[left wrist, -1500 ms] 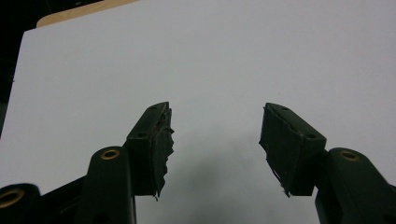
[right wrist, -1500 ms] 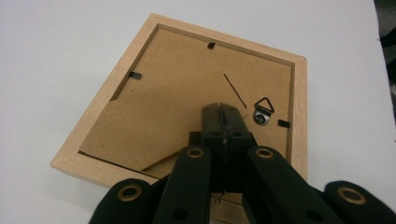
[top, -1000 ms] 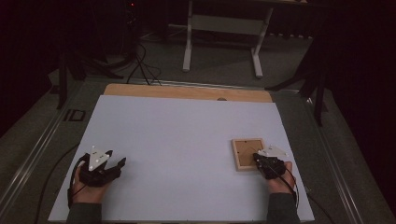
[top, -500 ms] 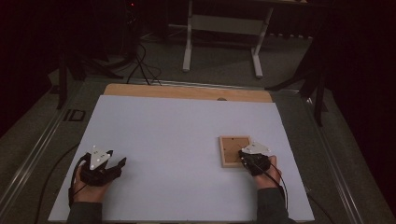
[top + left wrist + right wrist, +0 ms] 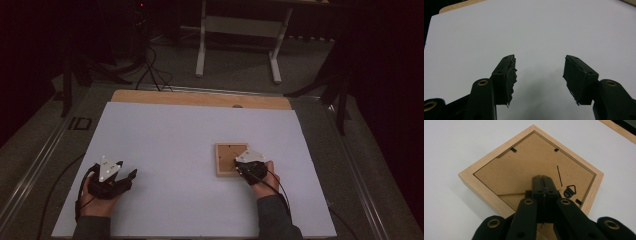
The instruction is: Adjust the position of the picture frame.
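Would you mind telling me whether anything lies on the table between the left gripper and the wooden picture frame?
Nothing visible does. Only bare white table lies between the open left gripper and the picture frame, where the shut right gripper rests.

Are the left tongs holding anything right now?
No, the left tongs stand wide open over the bare white table, with nothing between the jaws.
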### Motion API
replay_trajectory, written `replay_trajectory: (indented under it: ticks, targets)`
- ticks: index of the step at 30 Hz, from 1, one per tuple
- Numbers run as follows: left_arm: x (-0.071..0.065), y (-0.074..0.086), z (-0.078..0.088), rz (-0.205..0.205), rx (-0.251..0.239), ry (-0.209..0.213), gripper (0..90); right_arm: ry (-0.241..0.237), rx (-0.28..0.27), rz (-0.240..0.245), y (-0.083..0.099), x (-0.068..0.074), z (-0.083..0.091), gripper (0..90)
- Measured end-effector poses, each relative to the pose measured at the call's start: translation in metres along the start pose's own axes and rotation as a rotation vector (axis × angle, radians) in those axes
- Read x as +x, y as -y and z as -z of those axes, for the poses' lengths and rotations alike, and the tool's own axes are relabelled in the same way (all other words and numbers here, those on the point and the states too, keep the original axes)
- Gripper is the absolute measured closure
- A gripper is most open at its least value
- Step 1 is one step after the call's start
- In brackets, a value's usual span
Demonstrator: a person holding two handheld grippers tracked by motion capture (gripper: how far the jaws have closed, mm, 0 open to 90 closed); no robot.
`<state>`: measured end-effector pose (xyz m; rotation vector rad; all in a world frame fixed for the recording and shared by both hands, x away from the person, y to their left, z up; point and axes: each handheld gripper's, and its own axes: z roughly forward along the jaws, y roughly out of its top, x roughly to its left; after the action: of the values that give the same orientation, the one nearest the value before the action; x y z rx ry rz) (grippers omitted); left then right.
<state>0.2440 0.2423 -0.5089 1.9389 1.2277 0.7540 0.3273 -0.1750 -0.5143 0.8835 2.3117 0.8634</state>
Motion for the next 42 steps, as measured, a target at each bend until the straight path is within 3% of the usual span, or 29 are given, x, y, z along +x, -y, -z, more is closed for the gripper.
replay_trajectory:
  ticks: [7,24,26,42]
  targets:
    - [-0.001,0.000,-0.001,-0.006,0.002,0.004,42.9,-0.030,-0.005,0.037,-0.018,0.017,-0.013,90.0]
    - [-0.005,-0.001,-0.003,-0.025,0.009,0.009,42.8,-0.086,-0.037,0.088,-0.039,0.038,-0.031,90.0]
    - [-0.005,-0.001,-0.003,-0.025,0.007,0.009,42.7,-0.100,-0.041,0.112,-0.045,0.048,-0.034,90.0]
    - [-0.008,-0.002,-0.006,-0.038,0.016,0.014,42.8,-0.138,-0.066,0.150,-0.057,0.068,-0.042,90.0]
